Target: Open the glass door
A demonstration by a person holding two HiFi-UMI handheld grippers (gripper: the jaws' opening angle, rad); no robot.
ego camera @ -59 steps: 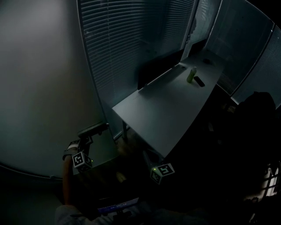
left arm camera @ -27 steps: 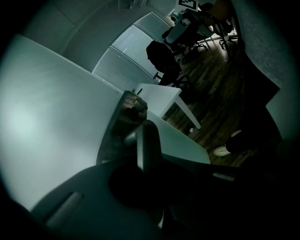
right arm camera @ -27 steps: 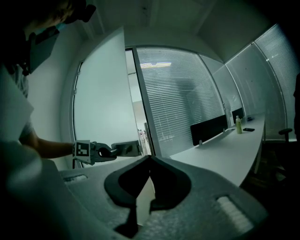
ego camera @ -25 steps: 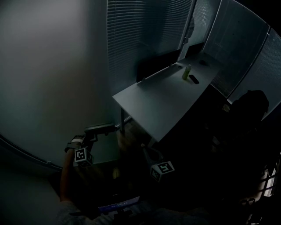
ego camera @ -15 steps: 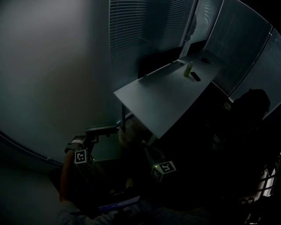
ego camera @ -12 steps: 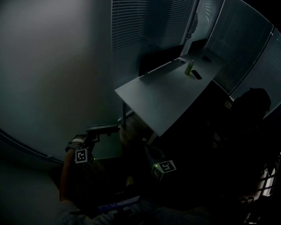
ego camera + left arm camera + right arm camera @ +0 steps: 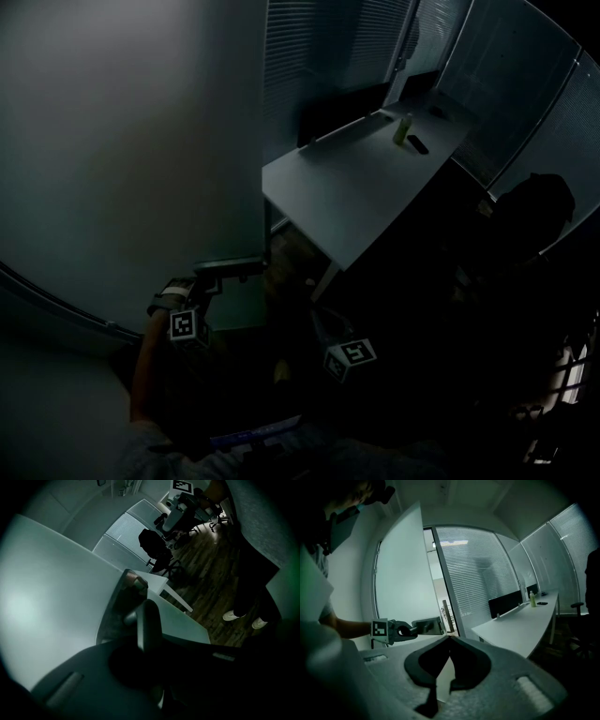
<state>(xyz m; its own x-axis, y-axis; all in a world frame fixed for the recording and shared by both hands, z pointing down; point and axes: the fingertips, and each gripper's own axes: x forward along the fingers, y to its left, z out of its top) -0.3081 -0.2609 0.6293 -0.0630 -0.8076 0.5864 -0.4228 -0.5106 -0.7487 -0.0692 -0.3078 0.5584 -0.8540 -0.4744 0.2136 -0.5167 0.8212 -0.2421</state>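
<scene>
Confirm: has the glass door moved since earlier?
Yes. In the head view the glass door edge swung right, covering more of the blinds, now lining up with the desk corner.

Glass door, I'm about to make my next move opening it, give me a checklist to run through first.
1. Left gripper clamped on the door handle: ok.
2. Glass door off its frame, partly open: ok.
3. Right gripper shut, empty, apart from the door: ok.
4. Table corner clear of the door's swing: cannot tell.
5. Lighting adequate in the head view: not ok, very dark.
</scene>
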